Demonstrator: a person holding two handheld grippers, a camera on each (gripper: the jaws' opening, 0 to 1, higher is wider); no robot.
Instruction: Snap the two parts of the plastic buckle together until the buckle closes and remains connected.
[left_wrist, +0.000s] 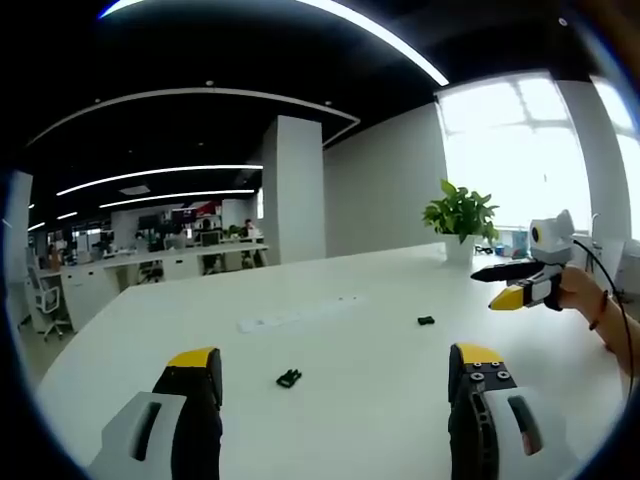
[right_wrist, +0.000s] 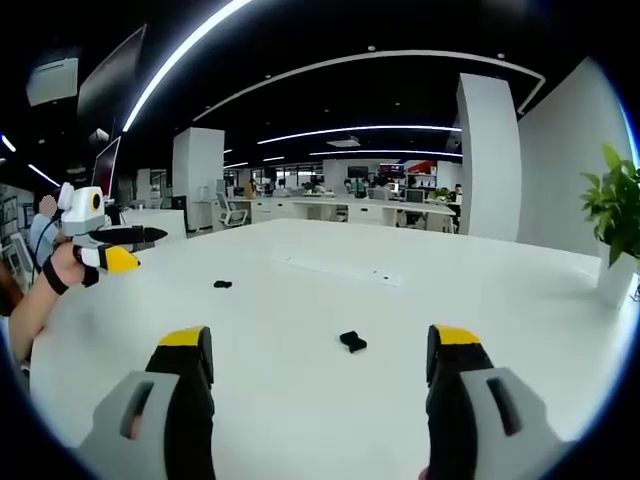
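Table (left_wrist: 330, 270) wide, white, bare w/ lots of room round both buckle halves, so approach looks free from any side. Plant (left_wrist: 461, 215) sits by far edge, well apart. Left gripper (left_wrist: 335, 375) and right gripper (right_wrist: 318, 350) hover above near edge, jaws spread wide, holding nothing. Near half (left_wrist: 289, 377) lies mid-table; far half (left_wrist: 426, 321) well apart, nearer plant. Not yet joined.

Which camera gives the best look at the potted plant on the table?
The left gripper view. There the potted plant stands whole near the window, with leaves and white pot both visible past the right gripper. In the right gripper view the plant is cut off at the picture's right edge.
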